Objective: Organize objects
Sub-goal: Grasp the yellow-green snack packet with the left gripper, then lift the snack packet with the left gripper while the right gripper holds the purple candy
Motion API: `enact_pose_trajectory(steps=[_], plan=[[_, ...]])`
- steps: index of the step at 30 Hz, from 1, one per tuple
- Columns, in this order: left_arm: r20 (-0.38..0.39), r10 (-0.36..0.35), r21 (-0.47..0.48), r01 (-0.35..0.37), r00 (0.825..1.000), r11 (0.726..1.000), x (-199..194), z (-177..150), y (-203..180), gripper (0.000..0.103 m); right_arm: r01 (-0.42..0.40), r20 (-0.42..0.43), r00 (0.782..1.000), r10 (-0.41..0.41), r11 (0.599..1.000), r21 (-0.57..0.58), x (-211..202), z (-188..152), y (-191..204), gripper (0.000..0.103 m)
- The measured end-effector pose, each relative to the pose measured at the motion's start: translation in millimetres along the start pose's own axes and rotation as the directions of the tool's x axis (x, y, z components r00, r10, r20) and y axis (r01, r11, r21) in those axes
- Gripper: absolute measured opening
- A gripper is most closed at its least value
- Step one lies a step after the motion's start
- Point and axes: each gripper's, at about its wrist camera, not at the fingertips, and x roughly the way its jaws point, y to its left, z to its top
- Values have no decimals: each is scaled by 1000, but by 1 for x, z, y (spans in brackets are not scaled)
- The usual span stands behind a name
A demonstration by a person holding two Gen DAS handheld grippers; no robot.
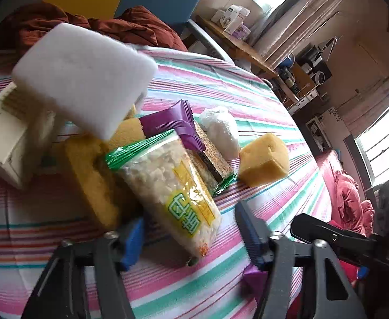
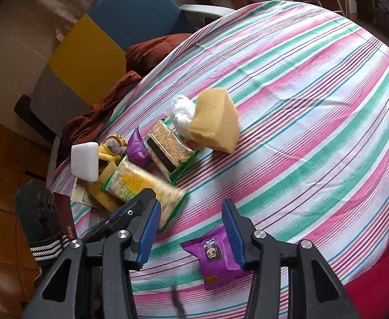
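Note:
My left gripper [image 1: 189, 218] stands open over the striped tablecloth [image 1: 247, 101]. The near end of a green-and-yellow rice snack packet [image 1: 168, 186] lies between its fingers, with cloth showing on both sides. Behind it is a pile: a white sponge block [image 1: 82, 77], yellow sponges [image 1: 93, 175], a purple packet [image 1: 170, 125] and a cracker packet [image 1: 210, 162]. My right gripper [image 2: 191, 204] is open too. A second purple snack packet [image 2: 215, 257] lies flat by its right finger, not pinched. The left gripper's black finger [image 2: 130, 210] reaches over the rice packet [image 2: 141, 183].
A yellow sponge wedge [image 2: 215, 119] and a knotted white plastic bag [image 2: 181, 111] lie past the pile. A cream box [image 1: 5, 138] sits at its left. Rust-brown cloth [image 2: 101, 111] and a blue chair [image 2: 136, 10] border the table's far edge. A striped dark cuff [image 2: 48, 244] shows at left.

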Motion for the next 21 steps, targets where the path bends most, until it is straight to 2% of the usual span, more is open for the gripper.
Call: enact_pose_trajectory(steps=[1, 2, 6, 10, 12, 14, 18, 21], plan=[[-11, 5, 1, -5, 1000, 1000, 3, 1, 1, 36, 0, -3, 1000, 0, 1000, 0, 1, 0, 0, 48], [-20, 0, -1, 0, 1000, 1000, 4, 1, 4, 34, 1, -7, 1000, -1, 1000, 0, 1, 1, 0, 48], [1, 7, 23, -7, 1000, 1000, -11, -5, 8, 30, 18, -41, 999, -19, 1000, -8, 7, 1, 2, 48], [2, 25, 98, -26, 1000, 995, -31, -17, 6, 27, 42, -93, 995, -45, 999, -27, 17, 1, 5, 48], [1, 42, 130, -42, 999, 991, -41, -25, 6, 25, 64, -134, 989, -68, 997, -36, 23, 1, 8, 56], [0, 42, 156, -41, 999, 987, -53, -33, 7, 24, 94, -161, 982, -102, 994, -57, 28, -1, 12, 59], [6, 56, 185, -57, 998, 981, -75, -49, 15, 23, 180, -207, 956, -206, 974, -138, 34, -8, 24, 59], [10, 61, 196, -62, 998, 979, -89, -57, 23, 23, 243, -250, 920, -301, 941, -237, 42, -19, 34, 59]])
